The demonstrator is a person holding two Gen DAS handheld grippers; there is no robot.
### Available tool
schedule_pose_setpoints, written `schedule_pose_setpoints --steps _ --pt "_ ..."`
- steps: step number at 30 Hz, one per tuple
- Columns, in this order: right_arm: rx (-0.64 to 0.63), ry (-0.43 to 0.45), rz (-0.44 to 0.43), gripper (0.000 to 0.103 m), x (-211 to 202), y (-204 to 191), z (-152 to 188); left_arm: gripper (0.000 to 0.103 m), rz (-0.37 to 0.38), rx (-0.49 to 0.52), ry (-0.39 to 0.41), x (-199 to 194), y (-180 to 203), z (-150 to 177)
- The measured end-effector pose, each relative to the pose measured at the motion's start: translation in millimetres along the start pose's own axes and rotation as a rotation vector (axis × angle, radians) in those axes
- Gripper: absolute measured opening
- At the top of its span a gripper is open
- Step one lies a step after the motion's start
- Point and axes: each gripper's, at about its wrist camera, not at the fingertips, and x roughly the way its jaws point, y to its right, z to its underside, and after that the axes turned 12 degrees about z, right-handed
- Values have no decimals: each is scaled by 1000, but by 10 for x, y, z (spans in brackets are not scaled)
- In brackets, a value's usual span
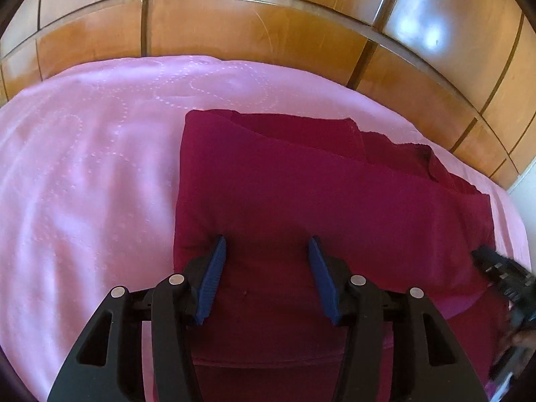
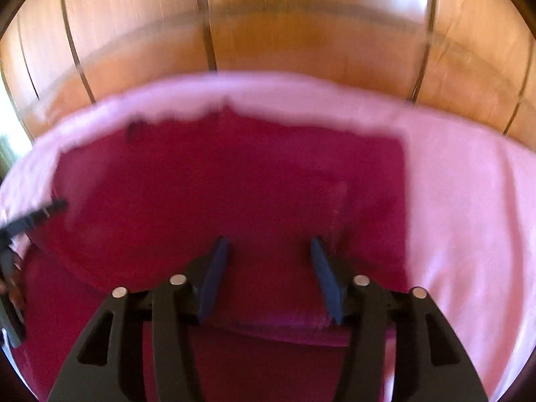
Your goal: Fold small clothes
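A dark red garment lies partly folded on a pink bedspread. My left gripper is open, its blue pads just above the garment's near left part. My right gripper is open too, over the garment near its right edge; that view is blurred. The right gripper also shows at the right edge of the left wrist view, and the left gripper at the left edge of the right wrist view.
A glossy wooden wardrobe stands along the far side of the bed. Bare pink bedspread lies left of the garment and also right of it.
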Motion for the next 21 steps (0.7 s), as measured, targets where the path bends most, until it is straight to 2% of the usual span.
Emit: schedule_pose_setpoints --steps 1,2,3,5,10,13,21 --pt "9 -9 -1 53 -34 6 -18 59 -10 -6 -5 -35 19 0" --pt "22 -14 -12 58 -69 12 -29 66 -6 -13 1 -107 32 31" --pt "42 -16 -38 69 -107 29 -28 68 3 -15 12 -193 46 57" --pt "68 -8 -52 81 -223 51 14 71 -14 15 30 -376 74 133" --pt "129 0 -105 87 -570 207 244 80 -1 13 63 -796 92 395" --pt "186 -30 -122 89 -721 421 486 80 -1 1 69 -983 77 625" --pt "236 -90 -127 89 -981 748 1038 80 10 -55 60 -1307 -62 1146"
